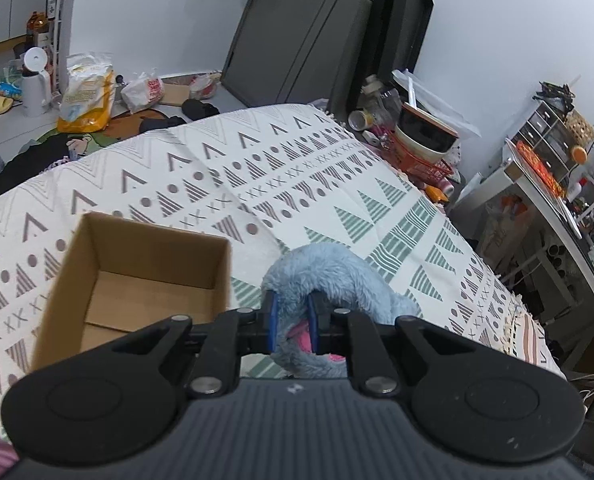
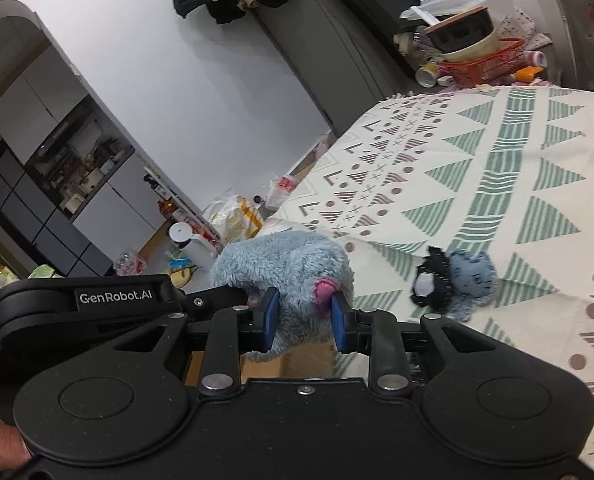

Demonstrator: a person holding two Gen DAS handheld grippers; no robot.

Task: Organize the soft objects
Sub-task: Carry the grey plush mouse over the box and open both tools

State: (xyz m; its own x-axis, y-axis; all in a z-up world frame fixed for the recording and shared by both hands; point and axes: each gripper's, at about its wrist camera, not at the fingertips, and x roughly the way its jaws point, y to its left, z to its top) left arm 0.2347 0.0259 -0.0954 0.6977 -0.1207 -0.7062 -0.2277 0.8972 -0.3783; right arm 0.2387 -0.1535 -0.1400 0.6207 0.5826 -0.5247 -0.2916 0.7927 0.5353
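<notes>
Now | both hand-held grippers (image 1: 293, 322) (image 2: 304, 318) pinching blue plush toy (image 1: 329, 276) | right of box rim (image 1: 153, 232) | open bedspread (image 1: 297, 184) beyond

Open box (image 1: 137, 280) sits on the patterned cloth (image 1: 257, 184), left of the plush toy (image 1: 329, 276). Small stuffed toy (image 2: 457, 280) lies on cloth, right of plush toy.

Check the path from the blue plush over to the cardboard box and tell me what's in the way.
Nothing visible blocks it. The blue plush, gripped by the left tool, hangs just right of the cardboard box, whose open top shows only bare bottom.
</notes>
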